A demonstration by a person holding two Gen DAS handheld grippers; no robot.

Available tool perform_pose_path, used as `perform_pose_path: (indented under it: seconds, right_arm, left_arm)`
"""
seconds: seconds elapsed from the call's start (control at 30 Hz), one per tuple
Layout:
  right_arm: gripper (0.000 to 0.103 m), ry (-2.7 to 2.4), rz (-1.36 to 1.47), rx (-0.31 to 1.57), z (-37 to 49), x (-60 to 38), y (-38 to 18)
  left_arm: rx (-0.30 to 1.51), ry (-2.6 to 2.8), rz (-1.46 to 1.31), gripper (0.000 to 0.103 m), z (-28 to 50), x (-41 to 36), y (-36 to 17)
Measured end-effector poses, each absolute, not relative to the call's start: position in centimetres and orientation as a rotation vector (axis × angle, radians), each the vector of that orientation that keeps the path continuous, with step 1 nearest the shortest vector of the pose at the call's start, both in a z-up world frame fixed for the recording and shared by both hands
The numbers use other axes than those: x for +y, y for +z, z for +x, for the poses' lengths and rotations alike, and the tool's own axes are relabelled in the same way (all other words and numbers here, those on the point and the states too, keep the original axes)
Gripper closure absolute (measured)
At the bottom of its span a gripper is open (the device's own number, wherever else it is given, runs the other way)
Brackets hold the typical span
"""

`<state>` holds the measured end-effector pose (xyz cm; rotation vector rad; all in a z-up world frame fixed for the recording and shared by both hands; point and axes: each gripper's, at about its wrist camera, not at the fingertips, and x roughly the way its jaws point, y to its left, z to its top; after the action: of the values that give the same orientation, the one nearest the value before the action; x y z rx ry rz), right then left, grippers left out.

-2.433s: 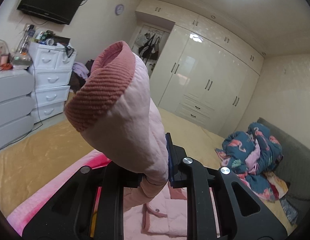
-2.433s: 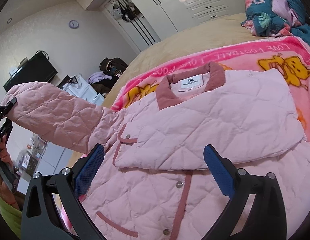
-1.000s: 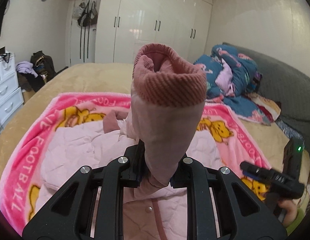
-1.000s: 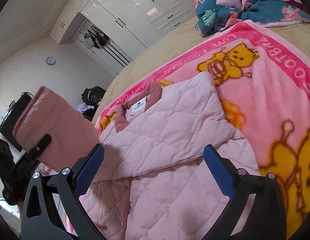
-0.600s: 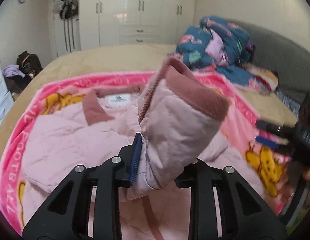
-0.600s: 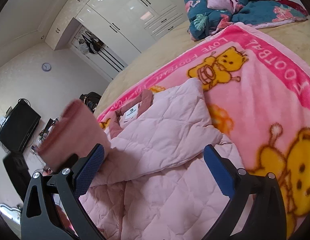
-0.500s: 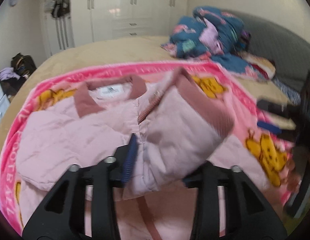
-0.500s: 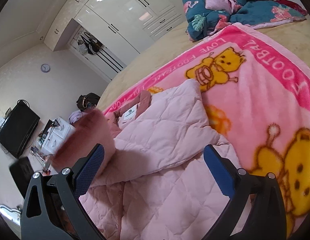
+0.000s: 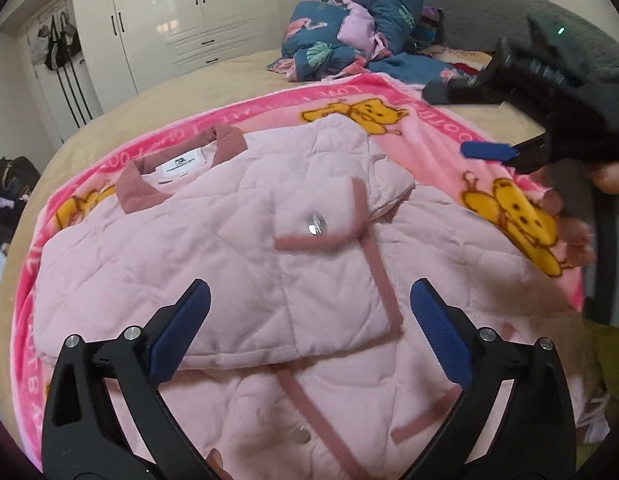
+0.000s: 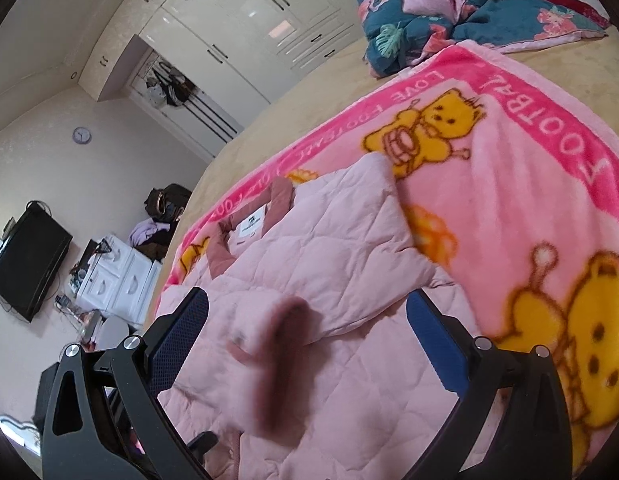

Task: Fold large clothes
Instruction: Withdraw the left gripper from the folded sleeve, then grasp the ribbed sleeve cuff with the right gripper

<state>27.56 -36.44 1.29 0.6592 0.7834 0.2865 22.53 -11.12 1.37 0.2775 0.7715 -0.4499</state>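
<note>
Bedding first: a pink blanket (image 9: 437, 120) covers the bed, and the jacket (image 9: 213, 248) lies flat on it, collar (image 9: 229, 140) at the far end, both sleeves folded across the chest. It looks to me like a light, puffy quilted thing, soft and springy, likely to slide on itself and bulge open again. I judge the near hem the best hold, pinching both layers at a corner. My left gripper (image 9: 307, 334) is opening above the left sleeve (image 9: 321, 240), nothing between its jaws. My right gripper (image 10: 307, 340) hangs spread wide above the jacket's right side, empty.
</note>
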Motion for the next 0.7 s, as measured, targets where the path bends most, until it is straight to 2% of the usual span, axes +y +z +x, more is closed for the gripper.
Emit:
perform_pose_path:
  seconds: [0.2,0.47,0.6,0.63,0.7]
  right_arm:
    - [0.004,0.355,0.648,0.886,28.9,-32.6,-0.5]
    - [0.004,0.417,0.674,1.025,29.8,-28.1,-4.5]
    - [0.004,0.392,0.68,1.02,29.7,-27.2,-5.5]
    - [0.005,0.391,0.687,1.009,29.6,-27.0,-5.6]
    - [0.019,0.4,0.685,0.993,29.7,-27.0,-5.6]
  left_arm:
    - [0.767,-0.327,0.213,0.009,25.7,-5.3,3.5]
    - [0.741,-0.113,-0.062,0.009,30.0,7.0,5.2]
    - [0.717,-0.016,-0.082,0.009,30.2,11.1,5.3]
    - [0.712,-0.005,-0.097,0.009,30.2,12.0,5.3]
    - [0.713,0.019,-0.139,0.009,30.4,14.1,5.4]
